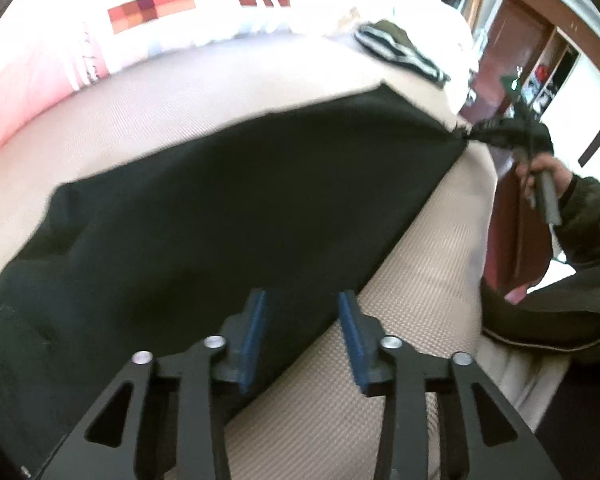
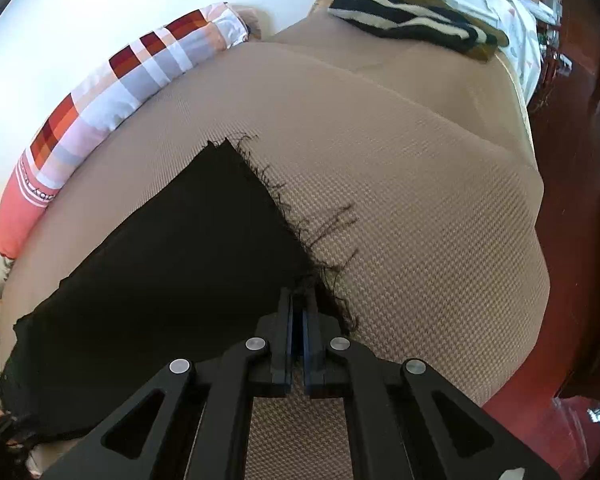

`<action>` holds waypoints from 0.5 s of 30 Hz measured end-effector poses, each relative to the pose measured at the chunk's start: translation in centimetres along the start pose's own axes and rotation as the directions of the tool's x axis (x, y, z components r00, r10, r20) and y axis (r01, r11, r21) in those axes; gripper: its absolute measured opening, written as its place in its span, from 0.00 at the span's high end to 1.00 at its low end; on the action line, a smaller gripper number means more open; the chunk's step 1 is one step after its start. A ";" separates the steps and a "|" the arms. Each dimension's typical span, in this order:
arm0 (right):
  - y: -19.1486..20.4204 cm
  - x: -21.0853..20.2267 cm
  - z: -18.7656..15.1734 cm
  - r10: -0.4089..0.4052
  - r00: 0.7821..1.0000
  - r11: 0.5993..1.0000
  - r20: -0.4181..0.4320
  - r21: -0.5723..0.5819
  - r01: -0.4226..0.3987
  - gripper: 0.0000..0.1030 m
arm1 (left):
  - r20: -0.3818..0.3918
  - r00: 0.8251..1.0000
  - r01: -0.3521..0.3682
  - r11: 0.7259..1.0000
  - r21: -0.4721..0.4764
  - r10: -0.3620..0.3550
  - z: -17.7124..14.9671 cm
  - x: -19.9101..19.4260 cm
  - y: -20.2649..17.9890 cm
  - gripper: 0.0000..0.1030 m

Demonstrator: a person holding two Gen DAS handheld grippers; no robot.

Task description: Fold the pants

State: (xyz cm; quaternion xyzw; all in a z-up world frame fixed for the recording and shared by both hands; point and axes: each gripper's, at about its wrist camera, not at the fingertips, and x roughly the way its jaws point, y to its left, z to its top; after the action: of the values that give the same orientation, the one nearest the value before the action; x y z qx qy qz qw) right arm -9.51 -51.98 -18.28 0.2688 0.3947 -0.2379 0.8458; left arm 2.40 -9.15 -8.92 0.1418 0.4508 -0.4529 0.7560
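Bed [image 2: 420, 184]: tan woven cover, checked pillow [image 2: 112, 92] along the far side, striped cloth [image 2: 404, 20] at one end.
Pants [image 1: 228, 200]: black, spread flat on the bed; soft, limp, light, likely best taken at hem corners or waistband.
Right gripper [image 2: 298, 320]: clamped on the frayed hem corner.
Left gripper [image 1: 302, 328]: jaws wide, over the near edge, holding nothing.

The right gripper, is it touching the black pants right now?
Touching. The right wrist view shows the right gripper shut on the frayed hem corner of the black pants, cloth pinched between its blue pads.
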 end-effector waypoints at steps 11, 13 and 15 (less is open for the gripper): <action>-0.2 0.0 0.2 0.011 0.999 1.000 -0.036 0.029 -0.010 0.84 | -0.038 0.999 -0.043 0.977 -0.209 0.035 -0.4 2.8 3.5 0.56; -0.2 -1.1 0.8 -0.013 1.000 1.000 -0.028 0.004 0.013 0.66 | -0.019 0.998 -0.065 0.985 -0.163 0.063 -0.8 2.7 2.6 0.54; 0.0 -2.2 1.8 -0.014 1.000 0.999 0.004 -0.037 0.014 0.66 | -0.024 0.998 -0.062 0.986 -0.152 0.059 -1.1 2.6 2.2 0.52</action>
State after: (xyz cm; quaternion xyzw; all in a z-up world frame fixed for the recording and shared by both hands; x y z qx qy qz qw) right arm -9.77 -52.71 -15.54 0.2498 0.3993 -0.2369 0.8497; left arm 4.04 -8.75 -12.06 0.1018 0.4868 -0.3925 0.7737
